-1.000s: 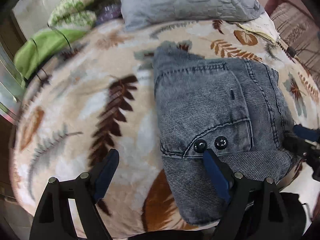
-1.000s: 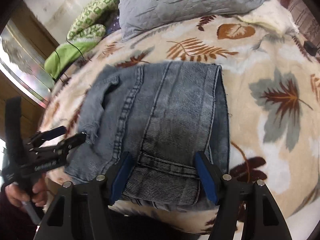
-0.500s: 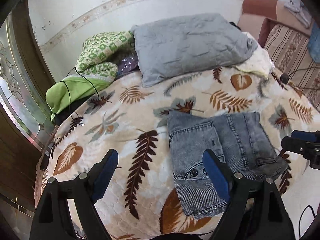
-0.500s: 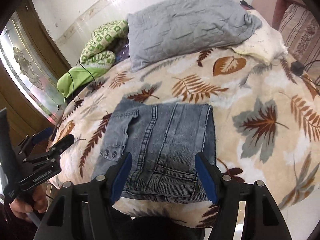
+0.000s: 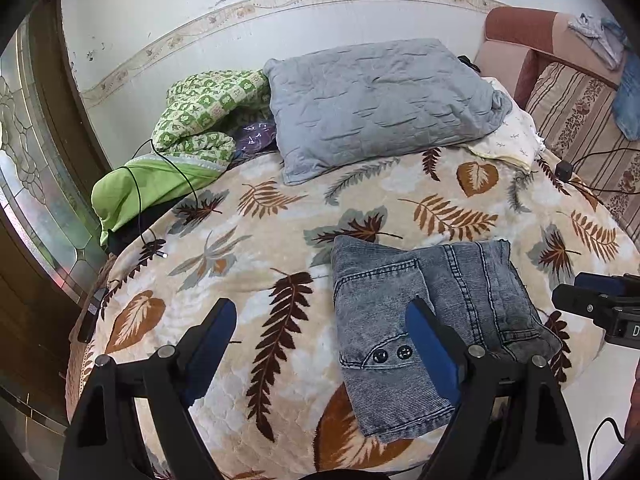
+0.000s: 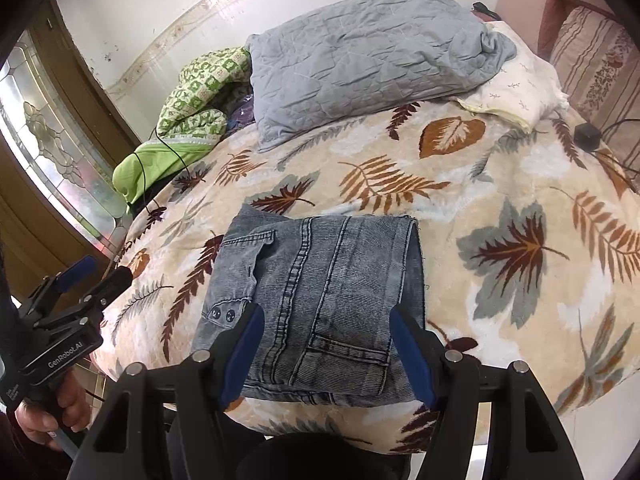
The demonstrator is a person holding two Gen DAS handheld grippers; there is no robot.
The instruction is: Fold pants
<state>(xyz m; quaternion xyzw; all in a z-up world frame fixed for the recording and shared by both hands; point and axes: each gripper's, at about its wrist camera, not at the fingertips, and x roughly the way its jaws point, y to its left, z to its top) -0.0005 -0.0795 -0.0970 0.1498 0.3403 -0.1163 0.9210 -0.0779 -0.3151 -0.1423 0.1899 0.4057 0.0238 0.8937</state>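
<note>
Lying folded on 1 leaf-print blanket (image 6: 500, 208) is 1 pair of pants (image 6: 320, 280), both tools spread and empty: left tool (image 5: 320, 336), right tool (image 6: 326, 340).

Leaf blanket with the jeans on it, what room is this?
Probably a bedroom: the beige leaf-print blanket covers a bed, a grey quilted pillow lies at its head, and the folded grey-blue denim pants rest on top.

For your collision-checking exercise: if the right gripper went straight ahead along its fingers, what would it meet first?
Most likely the folded jeans: the right gripper stands open above them, angled down at the leaf-print blanket. How far above is unclear.
</note>
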